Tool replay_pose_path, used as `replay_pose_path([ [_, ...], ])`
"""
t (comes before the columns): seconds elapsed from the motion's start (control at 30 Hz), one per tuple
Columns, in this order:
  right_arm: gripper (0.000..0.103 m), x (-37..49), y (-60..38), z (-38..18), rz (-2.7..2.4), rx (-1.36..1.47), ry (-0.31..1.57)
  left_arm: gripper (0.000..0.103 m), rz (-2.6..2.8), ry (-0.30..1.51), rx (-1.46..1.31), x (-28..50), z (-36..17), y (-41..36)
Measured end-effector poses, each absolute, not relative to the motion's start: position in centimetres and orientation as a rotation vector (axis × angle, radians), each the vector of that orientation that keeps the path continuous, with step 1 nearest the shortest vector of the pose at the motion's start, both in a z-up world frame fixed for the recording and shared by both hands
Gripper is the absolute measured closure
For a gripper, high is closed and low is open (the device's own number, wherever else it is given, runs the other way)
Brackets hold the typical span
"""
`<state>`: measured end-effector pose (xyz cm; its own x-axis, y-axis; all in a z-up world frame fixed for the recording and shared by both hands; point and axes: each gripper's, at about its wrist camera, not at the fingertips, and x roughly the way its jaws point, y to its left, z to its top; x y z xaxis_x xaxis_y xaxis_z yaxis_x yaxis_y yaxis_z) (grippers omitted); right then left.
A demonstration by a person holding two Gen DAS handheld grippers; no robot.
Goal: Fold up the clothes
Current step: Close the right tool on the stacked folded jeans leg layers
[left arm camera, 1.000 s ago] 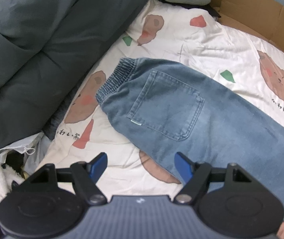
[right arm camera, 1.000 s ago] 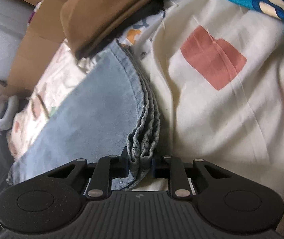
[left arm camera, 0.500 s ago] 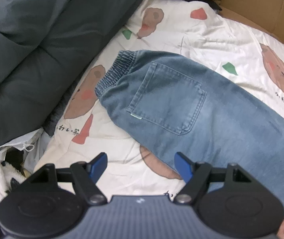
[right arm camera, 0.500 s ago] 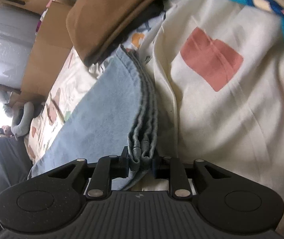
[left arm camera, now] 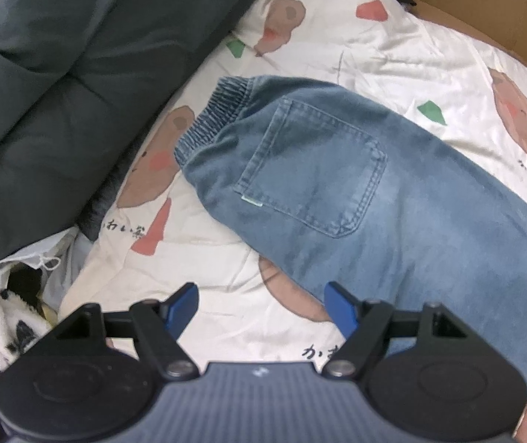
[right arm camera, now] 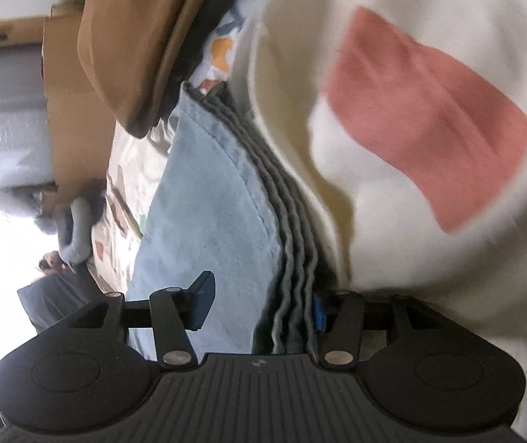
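Denim hem stack (right arm camera: 293, 295) sits between your right gripper (right arm camera: 263, 301) jaws as they're opening, letting go. Left gripper (left arm camera: 261, 308) spread wide, empty, over the sheet (left arm camera: 204, 258); jeans (left arm camera: 337, 170) seat just ahead, flat for folding.

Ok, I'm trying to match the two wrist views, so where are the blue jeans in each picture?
Left wrist: the jeans lie across the centre and right, waistband at upper left, back pocket facing up, beyond the open left gripper.
Right wrist: their stacked hems run from centre down between the opening jaws of the right gripper, pads not pressing.
Shared landmark: the cream printed bedsheet under them, also at.
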<state>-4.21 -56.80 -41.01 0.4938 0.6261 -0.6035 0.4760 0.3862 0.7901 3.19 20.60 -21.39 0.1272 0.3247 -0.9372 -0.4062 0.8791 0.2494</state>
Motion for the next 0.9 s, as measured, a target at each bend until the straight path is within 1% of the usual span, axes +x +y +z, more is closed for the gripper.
replay_pose_path([
  [0.03, 0.049, -3.9, -56.6, -40.9, 0.135, 1.233, 1.135, 0.026, 0.529, 1.346, -0.072, 3.2, -21.6, 20.5],
  [0.1, 0.058, -3.5, -56.3, -40.3, 0.168, 1.199, 1.140, 0.026, 0.524, 1.351, -0.068, 3.1, -21.8, 20.4],
  [0.13, 0.069, -3.4, -56.1, -40.0, 0.185, 1.182, 1.143, 0.026, 0.523, 1.352, -0.066, 3.1, -21.9, 20.4],
  [0.17, 0.076, -3.3, -56.1, -39.7, 0.212, 1.186, 1.141, 0.026, 0.524, 1.353, -0.066, 3.2, -21.9, 20.4],
  [0.23, 0.080, -3.1, -56.2, -39.2, 0.266, 1.195, 1.136, 0.026, 0.531, 1.353, -0.071, 3.1, -22.1, 20.5],
  [0.33, 0.080, -2.8, -56.6, -38.9, 0.301, 1.194, 1.153, 0.026, 0.537, 1.358, -0.081, 2.9, -22.4, 20.6],
  [0.47, 0.077, -2.1, -56.5, -39.5, 0.266, 1.152, 1.208, 0.026, 0.538, 1.369, -0.085, 2.6, -22.6, 20.6],
  [0.5, 0.075, -2.0, -56.4, -39.7, 0.256, 1.144, 1.217, 0.026, 0.536, 1.372, -0.080, 2.5, -22.6, 20.6],
  [0.53, 0.069, -1.8, -56.4, -39.9, 0.247, 1.135, 1.227, 0.026, 0.534, 1.376, -0.074, 2.4, -22.5, 20.6],
  [0.57, 0.064, -1.8, -56.4, -40.1, 0.236, 1.123, 1.231, 0.026, 0.534, 1.379, -0.068, 2.4, -22.5, 20.6],
  [0.9, 0.064, -0.3, -56.3, -41.3, 0.261, 1.132, 1.204, 0.025, 0.571, 1.387, -0.063, 1.3, -21.9, 21.7],
])
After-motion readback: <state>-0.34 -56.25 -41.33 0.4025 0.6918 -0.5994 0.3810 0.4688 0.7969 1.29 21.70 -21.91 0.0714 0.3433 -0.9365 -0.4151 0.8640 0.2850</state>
